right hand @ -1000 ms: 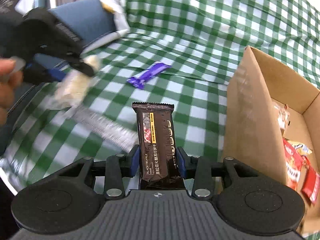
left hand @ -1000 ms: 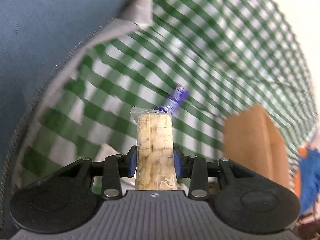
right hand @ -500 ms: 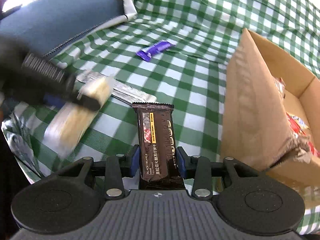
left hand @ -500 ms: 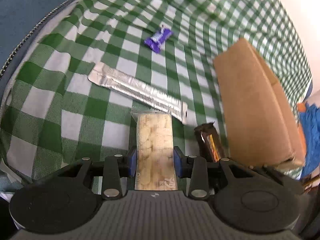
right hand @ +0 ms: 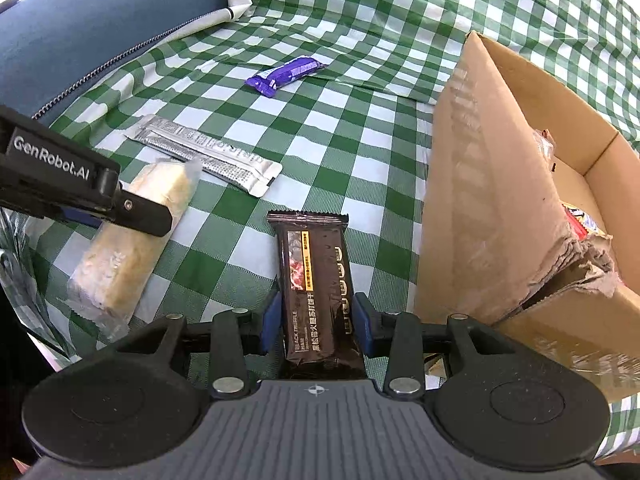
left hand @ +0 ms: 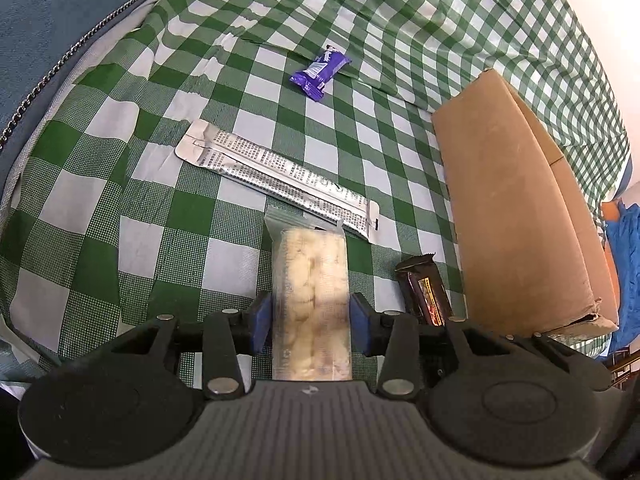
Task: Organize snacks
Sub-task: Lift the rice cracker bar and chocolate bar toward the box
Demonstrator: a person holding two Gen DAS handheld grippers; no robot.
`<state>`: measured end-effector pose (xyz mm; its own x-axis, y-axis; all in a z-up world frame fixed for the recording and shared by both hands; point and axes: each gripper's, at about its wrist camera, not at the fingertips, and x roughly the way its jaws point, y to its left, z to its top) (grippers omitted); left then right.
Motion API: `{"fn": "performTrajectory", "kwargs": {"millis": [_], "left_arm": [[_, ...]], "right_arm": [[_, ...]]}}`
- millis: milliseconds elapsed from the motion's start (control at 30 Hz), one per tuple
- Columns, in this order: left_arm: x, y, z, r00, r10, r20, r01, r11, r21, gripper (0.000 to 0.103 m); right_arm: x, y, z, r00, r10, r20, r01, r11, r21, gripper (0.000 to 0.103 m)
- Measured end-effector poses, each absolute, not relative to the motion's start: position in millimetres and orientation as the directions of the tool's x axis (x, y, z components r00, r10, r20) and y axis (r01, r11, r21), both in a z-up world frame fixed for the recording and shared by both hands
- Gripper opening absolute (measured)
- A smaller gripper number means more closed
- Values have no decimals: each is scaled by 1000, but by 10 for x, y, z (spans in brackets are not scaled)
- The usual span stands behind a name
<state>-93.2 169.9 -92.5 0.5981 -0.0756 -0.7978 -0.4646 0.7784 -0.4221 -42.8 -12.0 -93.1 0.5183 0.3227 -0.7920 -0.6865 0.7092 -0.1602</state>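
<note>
My left gripper (left hand: 310, 320) is shut on a pale nougat bar in clear wrap (left hand: 310, 288), held low over the checked cloth; it also shows in the right wrist view (right hand: 132, 236). My right gripper (right hand: 316, 320) is shut on a dark brown chocolate bar (right hand: 316, 280), also seen at the left wrist view's lower right (left hand: 424, 296). A silver stick packet (left hand: 276, 178) (right hand: 204, 156) and a purple bar (left hand: 320, 72) (right hand: 284, 74) lie on the cloth. An open cardboard box (right hand: 512, 184) (left hand: 516, 208) with snacks inside stands at the right.
A green-and-white checked cloth (left hand: 120, 208) covers the surface. A blue zippered cushion (right hand: 80, 28) lies at the far left. A blue cloth (left hand: 624, 264) sits beyond the box.
My left gripper swung down from the cushion side to low over the cloth beside my right gripper, still holding the nougat bar. My right gripper drew back slightly from the box.
</note>
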Motion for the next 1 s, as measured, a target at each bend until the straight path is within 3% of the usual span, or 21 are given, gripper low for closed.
{"fn": "performTrajectory", "kwargs": {"millis": [567, 633, 767, 1000], "left_arm": [[-907, 1609, -881, 596, -46, -802, -433, 822, -370, 55], [-910, 1557, -866, 595, -41, -803, -420, 836, -353, 56], [-900, 1483, -866, 588, -32, -808, -400, 857, -325, 58], [-889, 1456, -880, 578, -20, -816, -397, 866, -303, 59]], "right_arm": [[-418, -94, -974, 513, 311, -800, -687, 708, -166, 44], [-411, -101, -958, 520, 317, -793, -681, 714, -161, 43], [-397, -121, -894, 555, 328, -764, -656, 738, -159, 29], [-420, -82, -948, 562, 302, -770, -663, 721, -201, 32]]}}
